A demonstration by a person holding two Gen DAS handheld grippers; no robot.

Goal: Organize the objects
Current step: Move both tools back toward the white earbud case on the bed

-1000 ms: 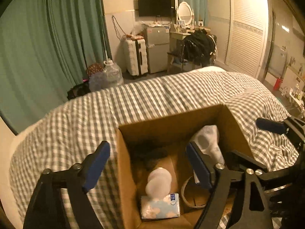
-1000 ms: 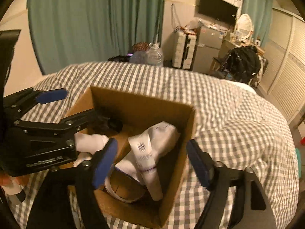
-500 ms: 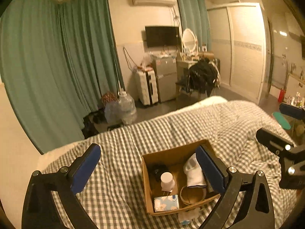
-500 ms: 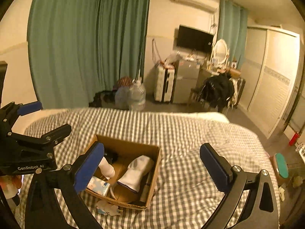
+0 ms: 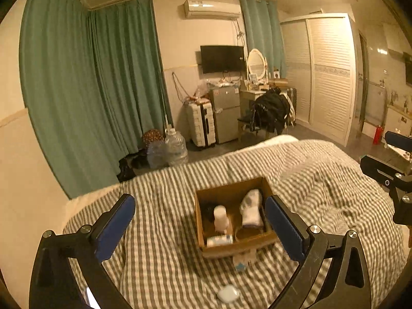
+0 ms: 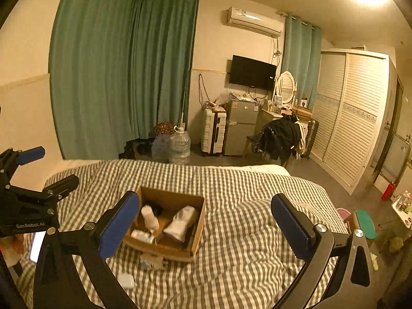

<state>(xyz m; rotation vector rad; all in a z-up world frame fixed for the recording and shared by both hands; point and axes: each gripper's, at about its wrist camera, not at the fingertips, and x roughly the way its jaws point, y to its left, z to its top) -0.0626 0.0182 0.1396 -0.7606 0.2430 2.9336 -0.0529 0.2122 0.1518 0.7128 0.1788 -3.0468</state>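
Both hand-held grippers hang above the bed with jaws spread wide and nothing between them. Seen through its own camera, the left gripper (image 5: 199, 228) fills the lower part of the frame: black angular arms with silver bolts, ending in flat blue pads (image 5: 114, 226). The right gripper (image 6: 204, 225) has the same build in its own view. At the left edge of the right wrist view the left gripper's black body carries white lettering that reads "GenRobot.AI".

A cardboard box (image 5: 233, 248) sits open-topped on the gray-and-white checked bedcover (image 5: 159, 257), lower centre of the left wrist frame, framed between the left gripper's pads. Inside stand a white cylindrical bottle (image 5: 221, 219), a soft white rolled cloth with a gray patch (image 5: 251, 209), and a pale tissue pack (image 5: 219, 240) lying against the near wall; a dark item sits in the far corner, too dim to name. Just outside the near wall lies a small whitish packet with a blue mark (image 5: 242, 264), and lower in the frame a white rounded-square case (image 5: 228, 293).

In the upper half of the frame are green pleated curtains (image 5: 103, 90), a wall-mounted air conditioner (image 5: 212, 10), a black television (image 5: 222, 58), a ribbed white suitcase (image 5: 200, 123) and louvred white wardrobe doors (image 5: 332, 77).
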